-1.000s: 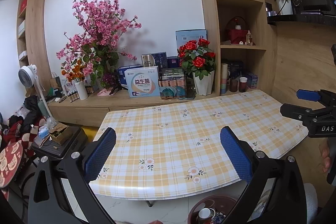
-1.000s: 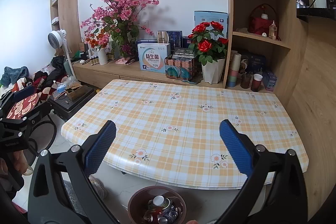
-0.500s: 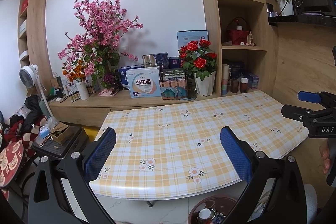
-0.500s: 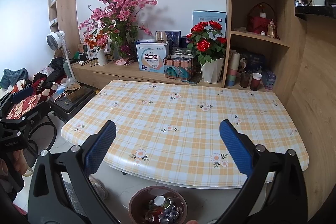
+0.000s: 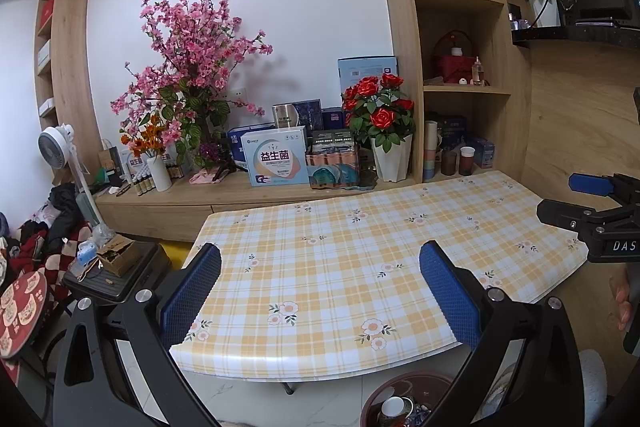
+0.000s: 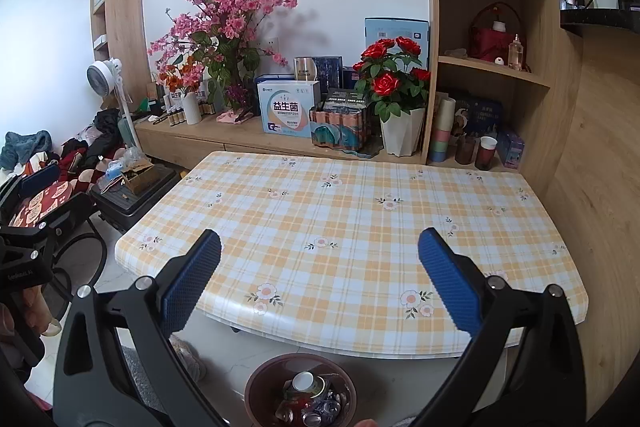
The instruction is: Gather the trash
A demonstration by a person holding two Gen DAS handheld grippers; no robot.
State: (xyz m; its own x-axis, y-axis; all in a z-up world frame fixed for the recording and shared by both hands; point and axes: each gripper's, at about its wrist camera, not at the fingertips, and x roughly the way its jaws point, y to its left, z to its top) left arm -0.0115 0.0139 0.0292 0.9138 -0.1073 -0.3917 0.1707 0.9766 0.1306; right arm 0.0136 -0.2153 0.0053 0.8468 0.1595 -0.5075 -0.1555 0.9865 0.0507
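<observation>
Trash (image 6: 306, 397), cans and a cup among it, lies in a brown bin (image 6: 256, 383) on the floor, below and between the spread fingers of the right claw (image 6: 319, 269). The left claw (image 5: 320, 273) likewise gapes wide, empty, over the checked bench (image 5: 340, 247).
</observation>
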